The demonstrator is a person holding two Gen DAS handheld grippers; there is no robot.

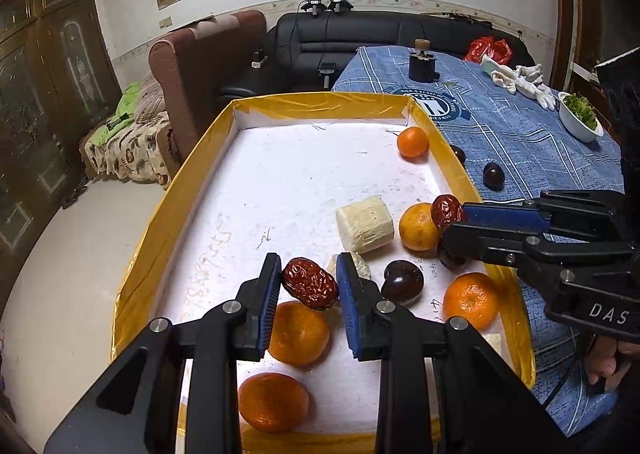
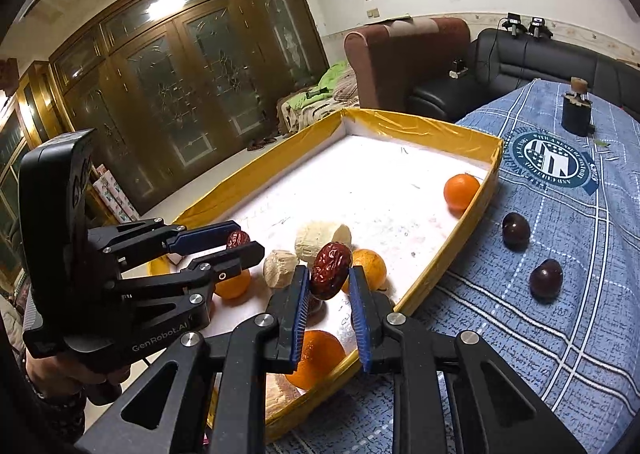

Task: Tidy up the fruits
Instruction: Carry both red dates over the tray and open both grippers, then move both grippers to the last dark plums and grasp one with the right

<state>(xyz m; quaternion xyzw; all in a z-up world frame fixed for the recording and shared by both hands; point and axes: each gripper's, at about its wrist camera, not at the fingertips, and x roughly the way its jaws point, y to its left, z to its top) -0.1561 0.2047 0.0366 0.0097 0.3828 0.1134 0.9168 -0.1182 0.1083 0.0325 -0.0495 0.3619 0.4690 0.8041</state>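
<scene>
1. Holding one red date [image 1: 310, 283] each, both grippers hover over the near end of the yellow-rimmed tray [image 1: 208, 142]: the left gripper [image 1: 308, 286] is clamped narrow on its date, and the right gripper [image 2: 330, 280] is clamped narrow on a second red date [image 2: 331, 275].
2. Five mandarins lie in the tray: one [image 1: 412, 141] near the far right corner, four clustered at the near end.
3. Three pale cut chunks [image 1: 365, 224] show among them, one large, plus a dark plum [image 1: 402, 282] beside the left gripper; another dark fruit is half hidden under the right gripper.
4. Two more dark plums [image 2: 516, 230] sit on the blue cloth [image 2: 560, 314], outside the tray's right rim.
5. Tray's far and left floor is bare white; the fruit crowds the near right.
</scene>
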